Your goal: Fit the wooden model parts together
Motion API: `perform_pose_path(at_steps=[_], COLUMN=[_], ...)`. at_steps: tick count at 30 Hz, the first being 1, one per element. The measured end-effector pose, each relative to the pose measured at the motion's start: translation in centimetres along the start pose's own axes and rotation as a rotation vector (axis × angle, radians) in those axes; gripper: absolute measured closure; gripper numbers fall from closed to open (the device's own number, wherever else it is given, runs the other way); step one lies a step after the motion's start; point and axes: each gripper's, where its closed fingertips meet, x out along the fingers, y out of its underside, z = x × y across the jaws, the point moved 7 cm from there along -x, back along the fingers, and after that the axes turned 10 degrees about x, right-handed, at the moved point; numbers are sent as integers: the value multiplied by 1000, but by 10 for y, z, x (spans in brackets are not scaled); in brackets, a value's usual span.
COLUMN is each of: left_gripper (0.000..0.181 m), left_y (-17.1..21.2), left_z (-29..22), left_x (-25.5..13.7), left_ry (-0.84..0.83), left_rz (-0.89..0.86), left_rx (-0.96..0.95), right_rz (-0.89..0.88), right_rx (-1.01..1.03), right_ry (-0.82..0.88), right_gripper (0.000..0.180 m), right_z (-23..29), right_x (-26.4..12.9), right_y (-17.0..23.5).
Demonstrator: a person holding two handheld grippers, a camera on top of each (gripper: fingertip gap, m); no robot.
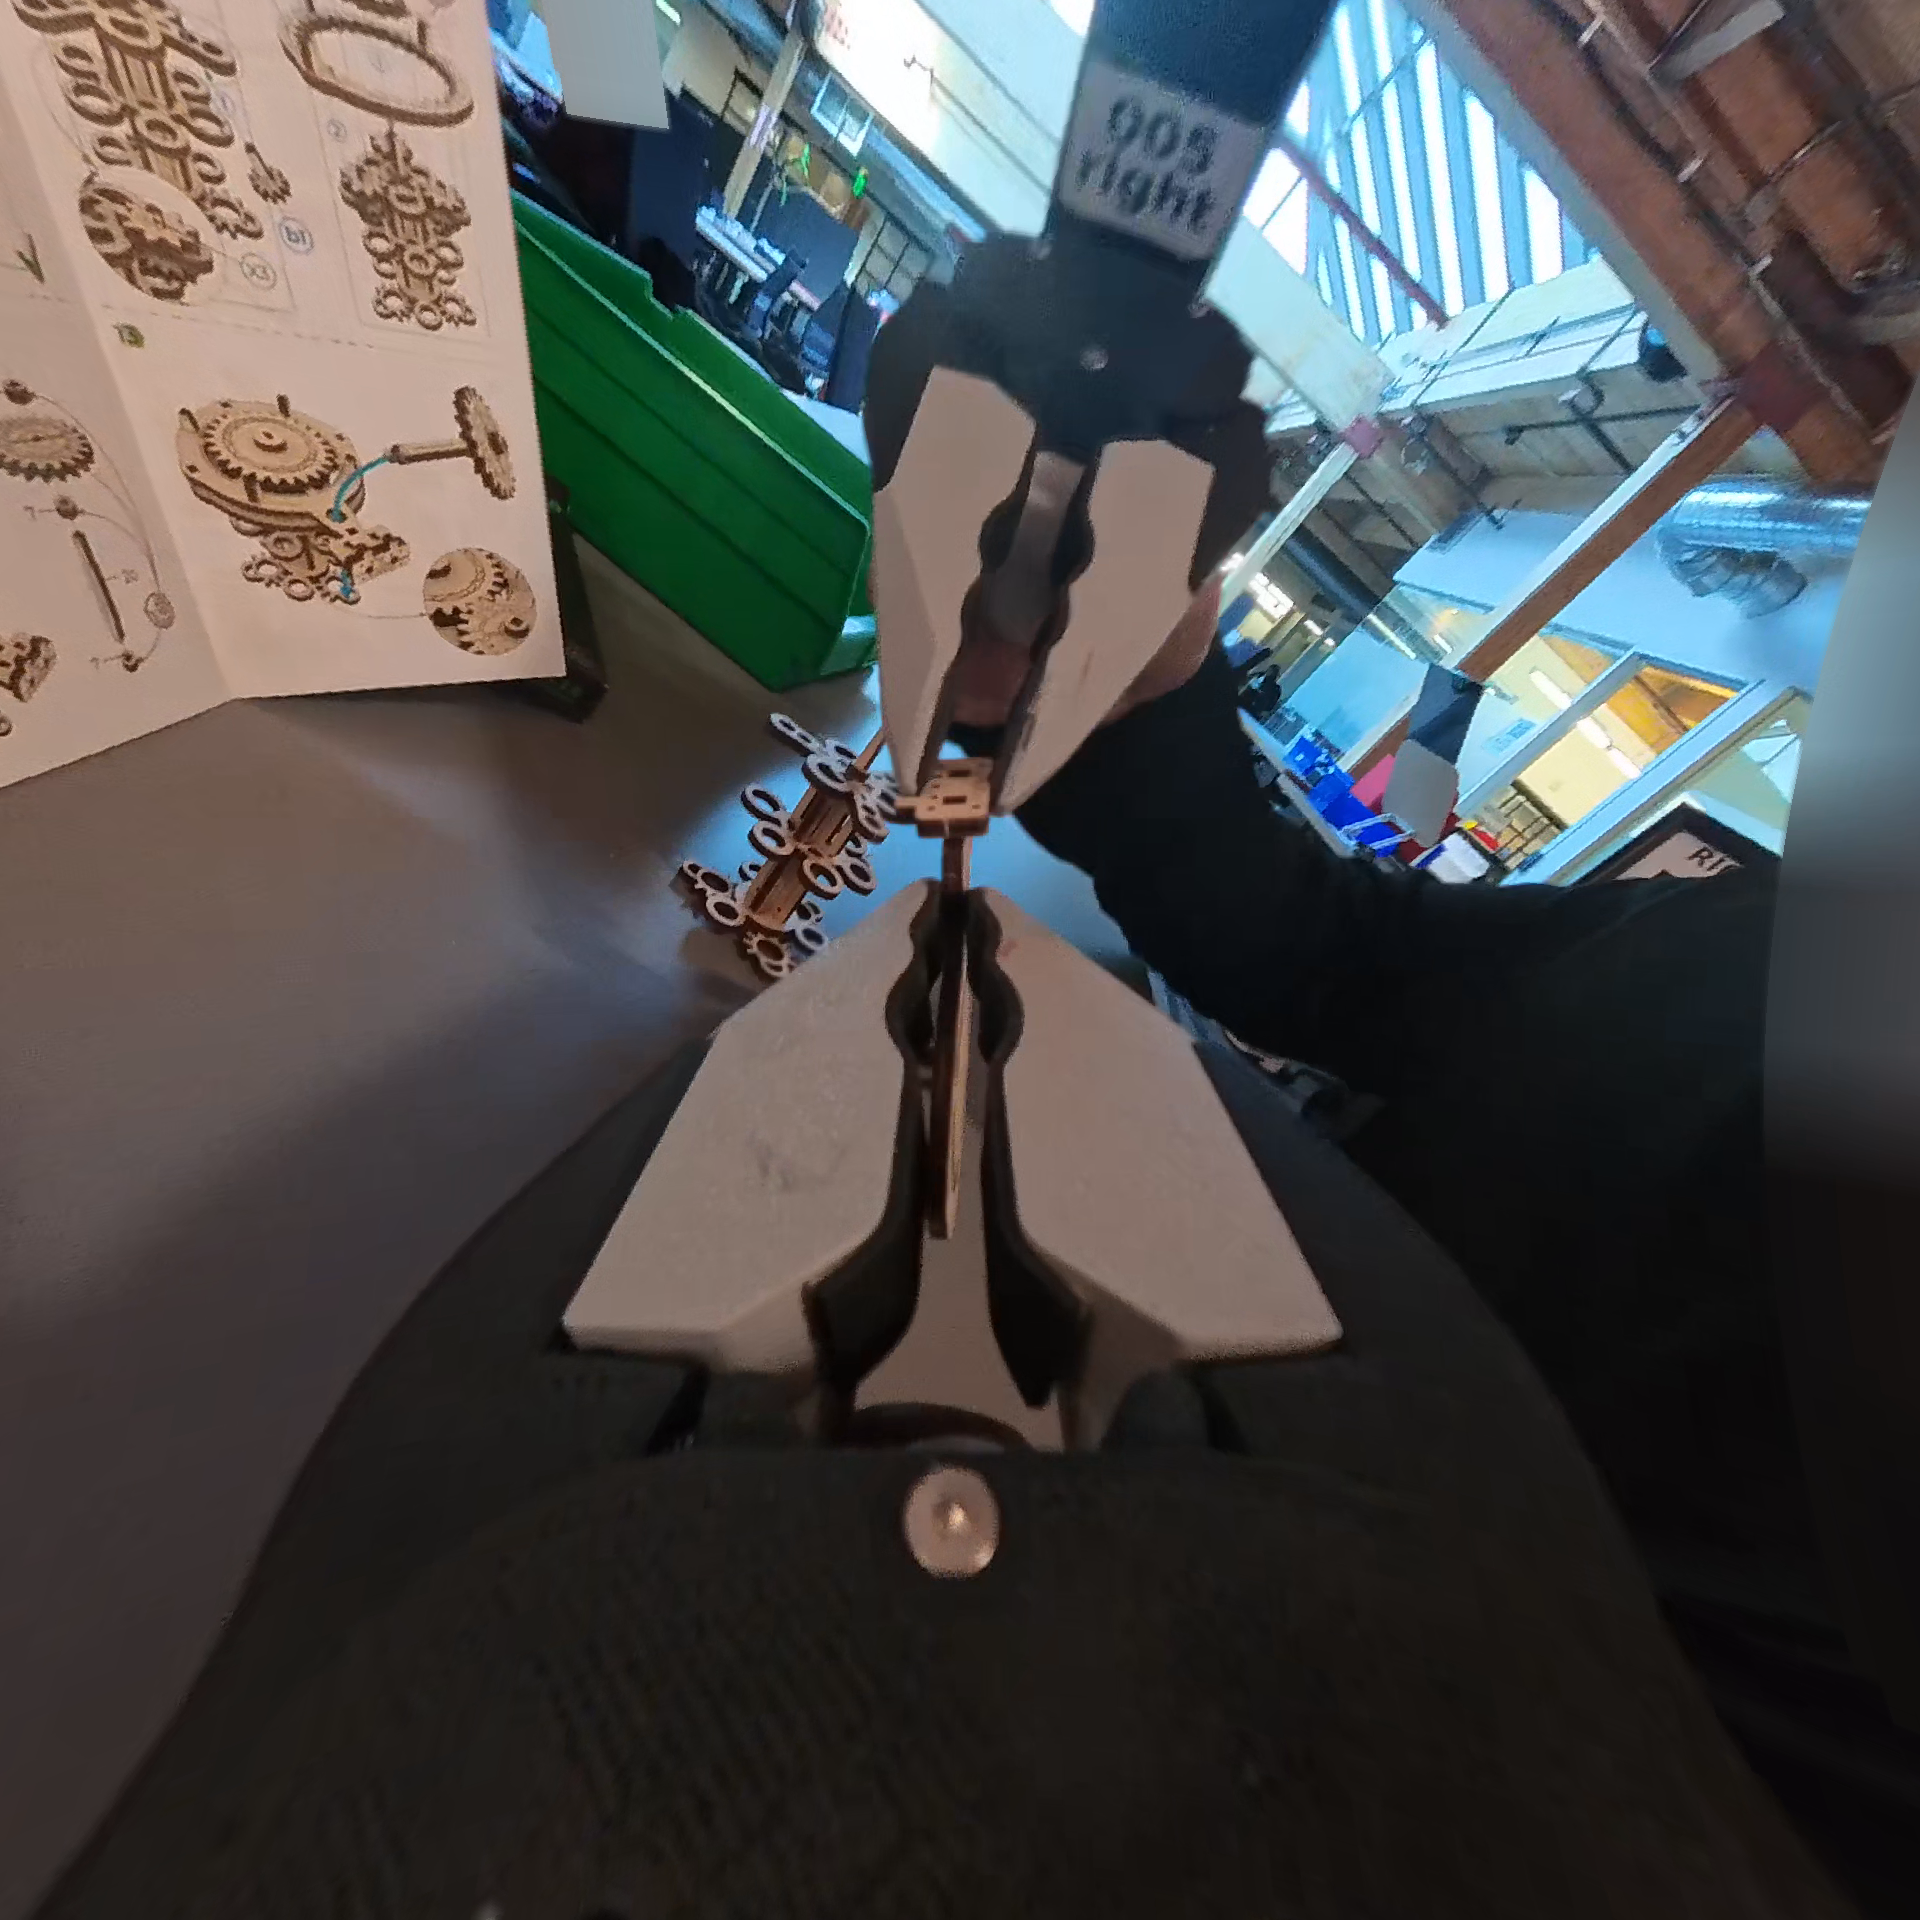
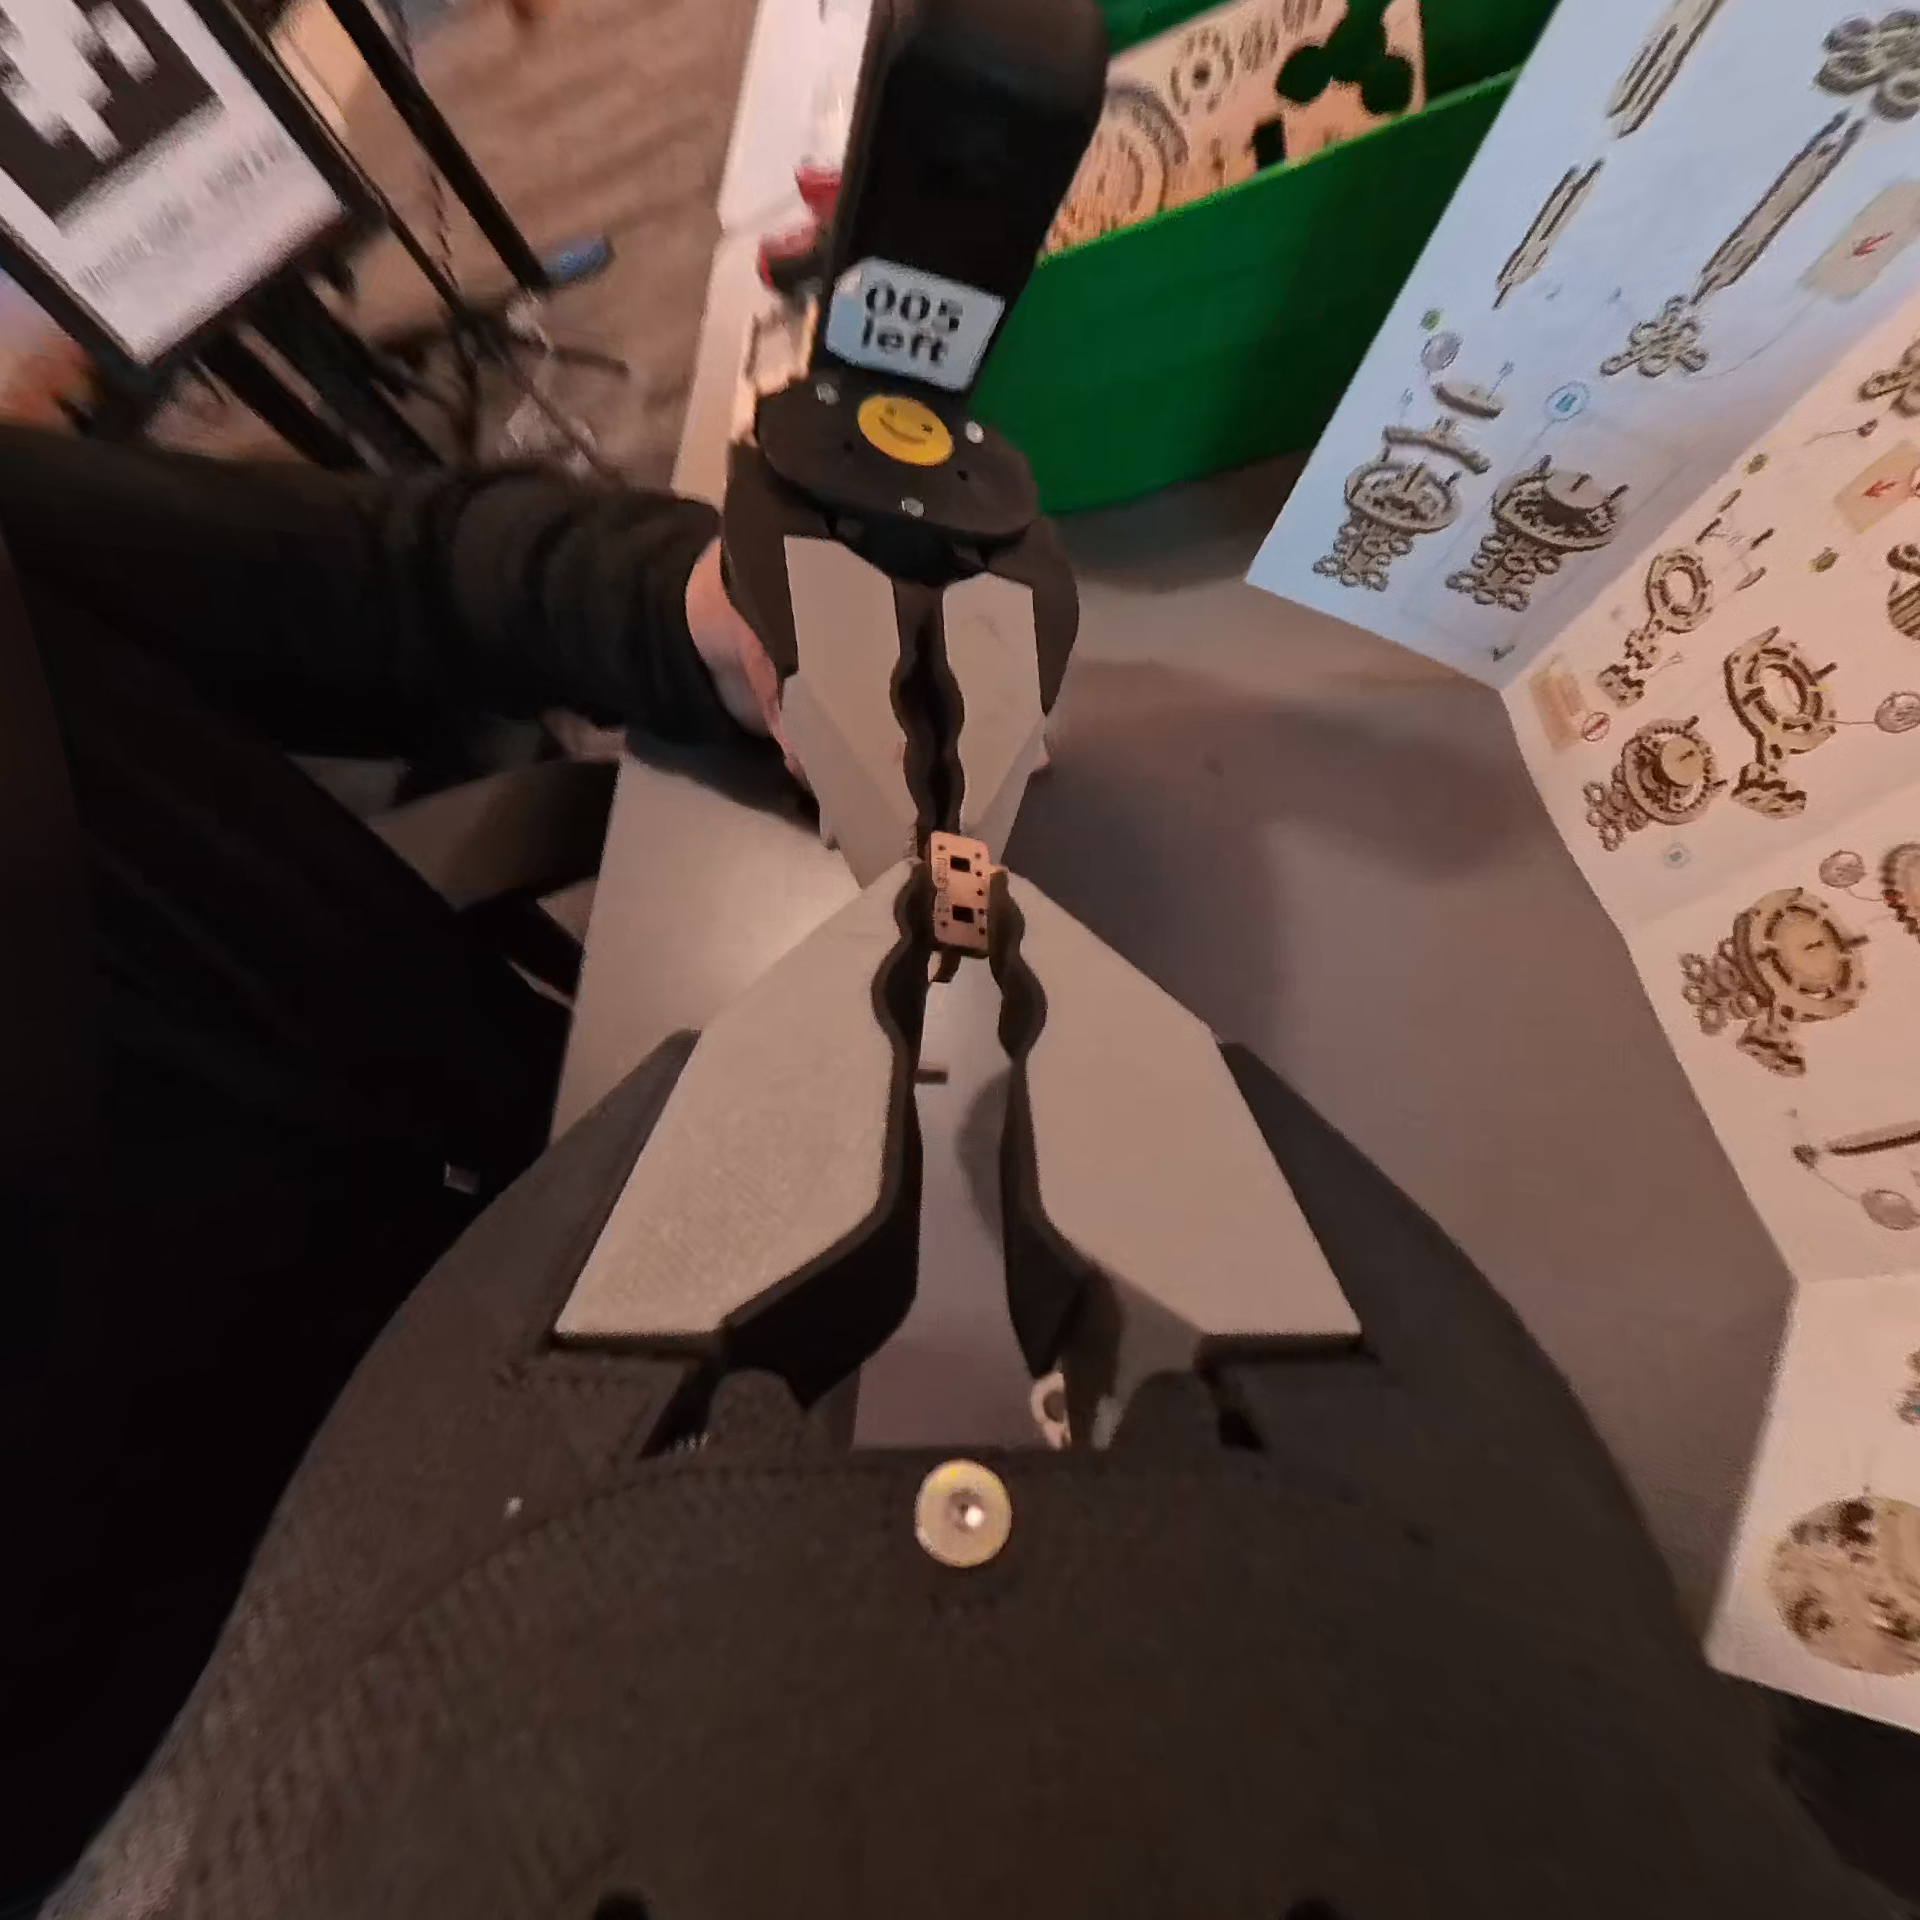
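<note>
The thin flat wooden strip (image 1: 954,1049) is showing only its edge between the fingers of the left hand-held gripper (image 1: 951,899), so its outline is hard to make out. That gripper is clenching the strip, pointing forward above the grey desk (image 1: 312,935). The right hand-held gripper (image 2: 961,920) is facing it tip to tip, grasping a small pale wooden block with rectangular slots (image 2: 964,891) at its fingertips. The strip's end is meeting the block; whether they are joined is unclear. Black sleeves are reaching in behind each gripper. A partly built wooden model of ring-shaped pieces (image 1: 800,862) is lying on the desk just beyond. A folded white instruction sheet (image 1: 260,343) is standing near a green plastic bin (image 1: 686,468).
</note>
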Motion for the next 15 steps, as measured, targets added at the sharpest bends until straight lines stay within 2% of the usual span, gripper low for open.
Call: perform_pose_path(at_steps=[8, 11, 15], left_gripper=[181, 181, 180], left_y=[-13, -20, -23], left_z=[-3, -9, -9], left_x=[-4, -8, -11], left_ry=[-8, -30, -22], left_rz=[-99, -117, -145], left_rx=[56, 121, 108], right_rz=[-187, -242, -267], right_rx=[20, -62, -171], right_ry=[-8, 4, 52], right_gripper=[172, 172, 172], right_z=[5, 12, 18], right_x=[-9, -11, -13], right_y=[-6, -13, -16])
